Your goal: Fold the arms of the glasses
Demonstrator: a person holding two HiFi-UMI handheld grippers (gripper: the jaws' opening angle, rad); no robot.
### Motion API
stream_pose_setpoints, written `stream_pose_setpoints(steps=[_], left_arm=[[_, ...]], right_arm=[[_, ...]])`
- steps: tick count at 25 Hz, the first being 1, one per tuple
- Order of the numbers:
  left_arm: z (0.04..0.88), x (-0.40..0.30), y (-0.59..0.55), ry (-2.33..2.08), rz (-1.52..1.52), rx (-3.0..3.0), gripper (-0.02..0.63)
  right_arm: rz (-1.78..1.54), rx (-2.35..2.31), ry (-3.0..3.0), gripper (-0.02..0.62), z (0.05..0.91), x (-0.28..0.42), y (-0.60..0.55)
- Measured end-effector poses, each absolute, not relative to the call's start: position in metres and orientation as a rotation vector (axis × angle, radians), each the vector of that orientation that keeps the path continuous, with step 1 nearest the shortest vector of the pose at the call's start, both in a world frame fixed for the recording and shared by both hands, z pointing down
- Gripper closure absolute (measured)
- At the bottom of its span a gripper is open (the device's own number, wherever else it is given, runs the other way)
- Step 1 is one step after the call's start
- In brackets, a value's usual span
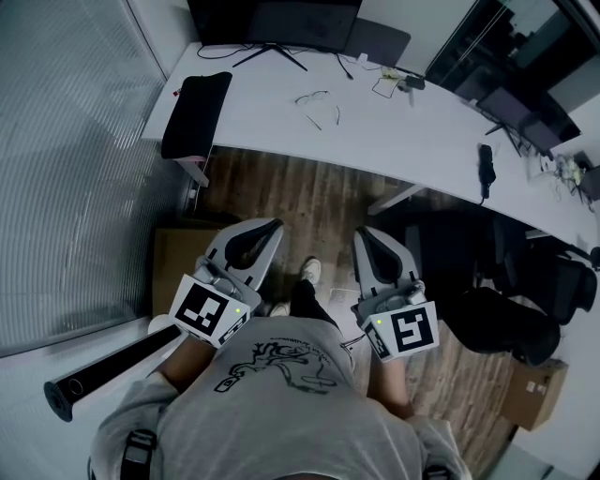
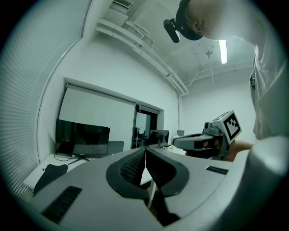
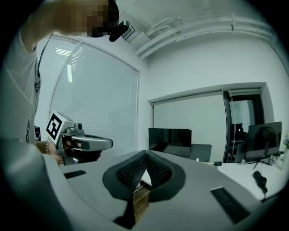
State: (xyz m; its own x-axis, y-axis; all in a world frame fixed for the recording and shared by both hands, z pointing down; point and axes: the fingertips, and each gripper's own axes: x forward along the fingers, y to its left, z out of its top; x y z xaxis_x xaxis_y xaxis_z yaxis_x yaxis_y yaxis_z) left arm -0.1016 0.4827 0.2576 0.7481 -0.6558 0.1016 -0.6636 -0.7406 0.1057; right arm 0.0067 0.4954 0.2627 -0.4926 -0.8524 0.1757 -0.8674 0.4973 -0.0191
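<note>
Where the glasses [image 1: 315, 97] lie: on the far tabletop [image 1: 412, 131], arms unfolded, right of a black pad [image 1: 197, 112], just nearer than a monitor [image 1: 272, 21].
Left gripper [image 1: 265, 225]: held over the floor [image 1: 309, 199], fingers clenched on nothing.
Right gripper [image 1: 366, 232]: held alongside, fingers clenched together, empty, well apart from the glasses.

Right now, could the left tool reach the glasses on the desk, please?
Probably not: the left tool hangs well short of the glasses on the desk. Nothing blocks the way, though.
</note>
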Motion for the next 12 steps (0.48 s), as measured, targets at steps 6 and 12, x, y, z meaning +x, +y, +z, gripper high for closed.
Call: stream_pose_setpoints(steps=[6, 12], left_arm=[[0.257, -0.074, 0.445, -1.063, 0.091, 2.803, 0.583], [0.252, -0.034, 0.410, -1.059, 0.098, 2.800, 0.583]], right_arm=[[0.169, 1.522, -2.586, 0.586, 0.261, 0.039, 0.459], [0.168, 1.526, -2.588, 0.584, 0.256, 0.078, 0.426]])
